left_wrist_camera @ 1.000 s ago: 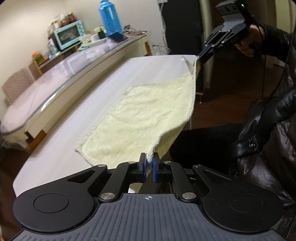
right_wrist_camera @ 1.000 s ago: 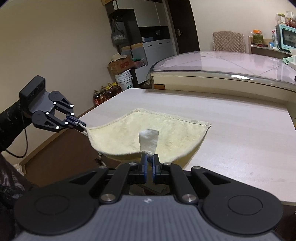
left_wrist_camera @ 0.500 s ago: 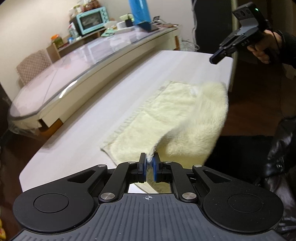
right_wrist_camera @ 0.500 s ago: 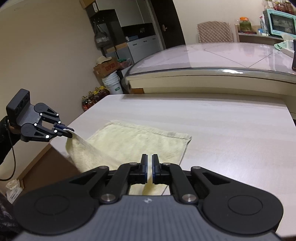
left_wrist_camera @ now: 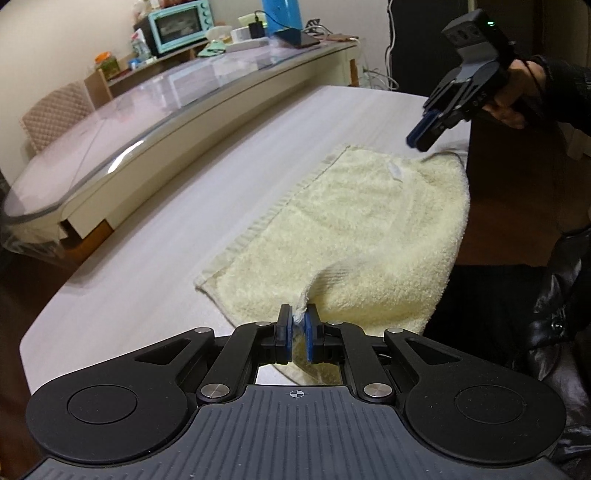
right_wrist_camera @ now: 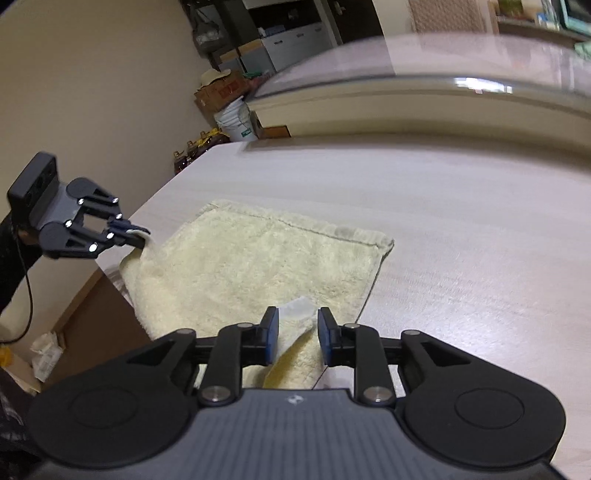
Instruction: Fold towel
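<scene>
A pale yellow towel lies folded over on the pale wooden table, with its near side hanging past the table edge. My left gripper is shut on a towel corner at the near edge; in the right wrist view this gripper pinches that corner at the left. My right gripper has its jaws opening. The towel's other corner, with a white label, lies loose between the pads. In the left wrist view the right gripper hovers just over the towel's far corner.
Behind the table stands a curved glass-topped counter with a teal toaster oven and a blue bottle. A padded chair is at the left. Boxes and a white bucket sit on the floor. A dark jacket is at the right.
Both grippers carried the towel's raised edge over and down, so the towel now lies doubled on the table. The right jaws, shut before, have parted around the corner.
</scene>
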### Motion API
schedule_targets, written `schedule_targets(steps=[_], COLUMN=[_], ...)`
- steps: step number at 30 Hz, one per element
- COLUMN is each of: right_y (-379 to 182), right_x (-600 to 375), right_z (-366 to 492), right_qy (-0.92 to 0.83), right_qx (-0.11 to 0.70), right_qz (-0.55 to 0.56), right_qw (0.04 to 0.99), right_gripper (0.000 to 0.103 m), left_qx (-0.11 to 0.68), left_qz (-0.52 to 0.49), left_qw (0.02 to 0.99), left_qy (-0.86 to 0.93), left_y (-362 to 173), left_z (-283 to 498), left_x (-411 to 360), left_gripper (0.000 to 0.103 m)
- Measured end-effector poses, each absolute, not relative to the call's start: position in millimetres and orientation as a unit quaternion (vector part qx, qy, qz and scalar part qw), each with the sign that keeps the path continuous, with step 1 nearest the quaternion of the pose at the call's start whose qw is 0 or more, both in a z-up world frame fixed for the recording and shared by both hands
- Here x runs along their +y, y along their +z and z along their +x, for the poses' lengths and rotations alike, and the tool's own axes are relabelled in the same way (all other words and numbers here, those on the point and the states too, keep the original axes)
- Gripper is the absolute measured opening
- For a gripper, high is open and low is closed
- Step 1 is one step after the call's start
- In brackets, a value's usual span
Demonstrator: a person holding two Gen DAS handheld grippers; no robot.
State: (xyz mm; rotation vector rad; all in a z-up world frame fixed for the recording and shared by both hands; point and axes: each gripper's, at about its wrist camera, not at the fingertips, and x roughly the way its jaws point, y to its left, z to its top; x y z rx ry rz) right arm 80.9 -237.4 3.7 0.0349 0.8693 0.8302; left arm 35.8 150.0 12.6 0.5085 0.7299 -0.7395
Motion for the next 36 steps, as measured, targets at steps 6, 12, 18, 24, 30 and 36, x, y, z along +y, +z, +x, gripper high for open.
schedule_targets(steps=[6, 12, 18, 24, 30, 36], right_y=[-8, -11, 7, 27, 21, 9], right_x=[-226, -228, -241, -250, -243, -241], right_z=[83, 77, 57, 59, 96, 126], right_qy=[0.394, 0.388, 0.377, 0.357, 0.341, 0.331], right_qx=[0.425, 0.424, 0.392, 0.335, 0.331, 0.344], right_qz=[0.006, 0.028, 0.058, 0.069, 0.069, 0.082], right_qw=[0.815, 0.818, 0.837, 0.869, 0.877, 0.875], right_gripper=[0.026, 0.005, 0.005, 0.005, 0.005, 0.005], left_qx=[0.349, 0.348, 0.337, 0.329, 0.327, 0.341], left_qz=[0.243, 0.243, 0.24, 0.233, 0.231, 0.216], left_qw=[0.834, 0.835, 0.844, 0.861, 0.87, 0.87], left_qy=[-0.352, -0.349, -0.343, -0.309, -0.289, -0.283], left_y=[9, 7, 14, 26, 29, 24], left_z=[33, 30, 29, 56, 90, 114], left_x=[149, 150, 152, 150, 144, 147], left_gripper=[0.007, 0.007, 0.007, 0.007, 0.007, 0.007])
